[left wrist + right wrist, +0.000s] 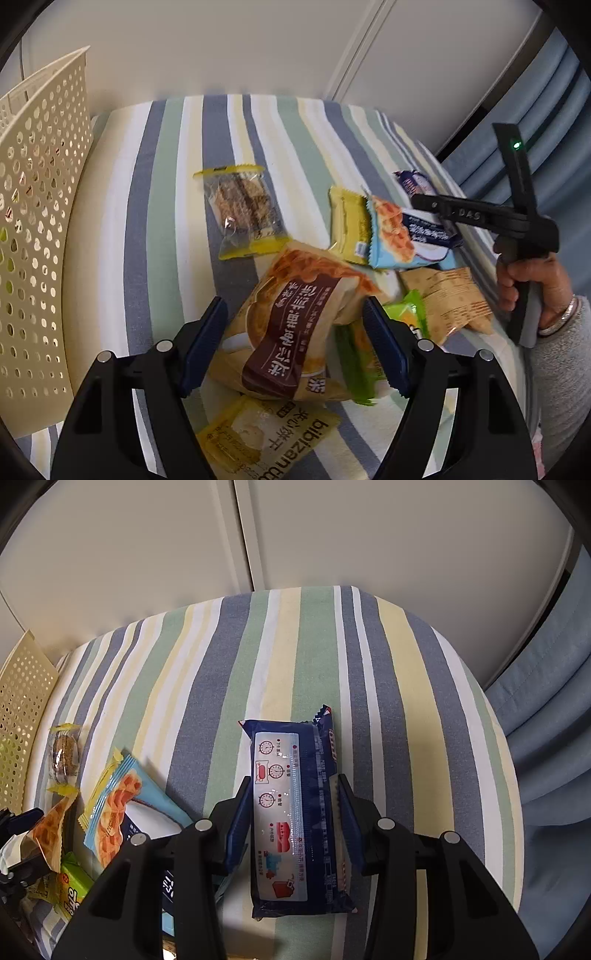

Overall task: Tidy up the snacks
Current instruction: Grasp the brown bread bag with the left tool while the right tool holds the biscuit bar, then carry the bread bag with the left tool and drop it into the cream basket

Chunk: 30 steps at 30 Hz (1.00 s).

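My left gripper (295, 306) is shut on a puffy tan and brown waffle bag (295, 325), which lies tilted over the snack pile. Under it is a yellow pack (266, 435), with a green pack (406, 314) and a tan cracker pack (450, 295) beside it. My right gripper (293, 779) is shut on a long dark blue packet (291, 812), held lengthwise a little above the striped cloth (406, 701). In the left wrist view that right gripper (417, 201) reaches in from the right, held by a person's hand (524, 284).
A cream perforated basket (37, 221) stands at the left edge of the table. A clear pack with yellow ends (243, 210), a yellow packet (347, 225) and a light blue waffle pack (391, 236) lie on the cloth. A blue curtain (554, 738) hangs at the right.
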Available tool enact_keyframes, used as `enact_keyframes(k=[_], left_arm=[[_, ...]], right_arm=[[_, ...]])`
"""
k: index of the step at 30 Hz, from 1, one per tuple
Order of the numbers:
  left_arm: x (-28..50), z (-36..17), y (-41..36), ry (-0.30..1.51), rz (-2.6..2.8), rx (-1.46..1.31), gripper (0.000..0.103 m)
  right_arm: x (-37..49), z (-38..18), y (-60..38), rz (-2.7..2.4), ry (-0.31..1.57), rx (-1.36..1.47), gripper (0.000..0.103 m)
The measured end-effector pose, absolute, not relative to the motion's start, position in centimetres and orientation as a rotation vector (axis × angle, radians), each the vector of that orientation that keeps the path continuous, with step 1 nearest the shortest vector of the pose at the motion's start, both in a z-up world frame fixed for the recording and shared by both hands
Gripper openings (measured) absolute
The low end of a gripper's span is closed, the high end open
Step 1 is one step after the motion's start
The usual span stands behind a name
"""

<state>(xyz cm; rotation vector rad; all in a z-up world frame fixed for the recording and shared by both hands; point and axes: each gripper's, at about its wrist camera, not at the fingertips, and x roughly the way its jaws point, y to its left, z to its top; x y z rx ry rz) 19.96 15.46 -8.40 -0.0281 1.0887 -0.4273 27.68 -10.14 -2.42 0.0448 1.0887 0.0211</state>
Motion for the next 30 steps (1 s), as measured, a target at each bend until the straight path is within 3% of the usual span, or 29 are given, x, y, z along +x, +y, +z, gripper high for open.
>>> enact_keyframes(k=[6,8,30], left_arm=[[20.8,-8.9,15.3,1.107,-0.415,-0.033,0.076],[20.5,-8.8,14.7,1.091,-0.424,-0.016,0.057],[16.0,2.5,21.8,0.696,-0.31,-0.154,0.056]], right_arm=[[27.8,-2.4,-10.2,0.026,1.089,0.038,0.044],[27.8,-2.4,-10.2,0.028,1.087,0.04,0.044],[25.7,-0.3,-11.0,0.03,0.997,0.106,0.044]])
